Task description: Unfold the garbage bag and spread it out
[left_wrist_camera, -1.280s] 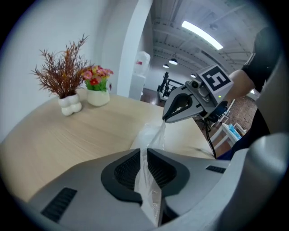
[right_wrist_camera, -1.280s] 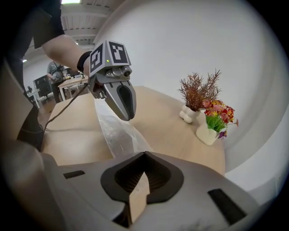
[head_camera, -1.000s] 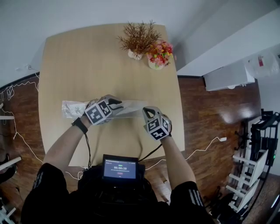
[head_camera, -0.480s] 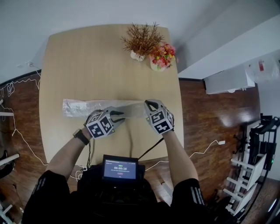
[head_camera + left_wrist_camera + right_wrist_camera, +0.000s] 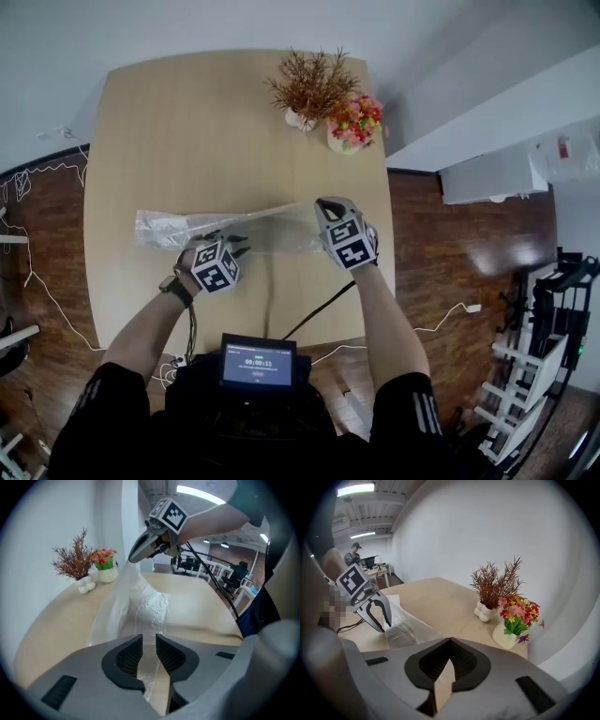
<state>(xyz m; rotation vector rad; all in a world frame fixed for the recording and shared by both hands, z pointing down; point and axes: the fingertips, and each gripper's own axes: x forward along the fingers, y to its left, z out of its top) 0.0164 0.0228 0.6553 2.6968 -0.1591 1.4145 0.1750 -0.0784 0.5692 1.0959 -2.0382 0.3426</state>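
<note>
Right gripper (image 5: 329, 206) pinched one lifted end of the bag (image 5: 178, 226); left gripper (image 5: 229, 246) stood narrowly parted, bag passing between. Table (image 5: 187, 127) lay bare beyond, up to plants (image 5: 307, 86) at its far edge.

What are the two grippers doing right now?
Left gripper: open, garbage bag passing between its fingers.
Right gripper: closed on the garbage bag.

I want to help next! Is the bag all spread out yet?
Not yet. Done: the bag lies as a long strip on the table. In hand: the right gripper is shut on one end and lifts it; the left gripper has its fingers apart around the film further along. Left: the strip looks folded, so it needs opening up and laying flat.
</note>
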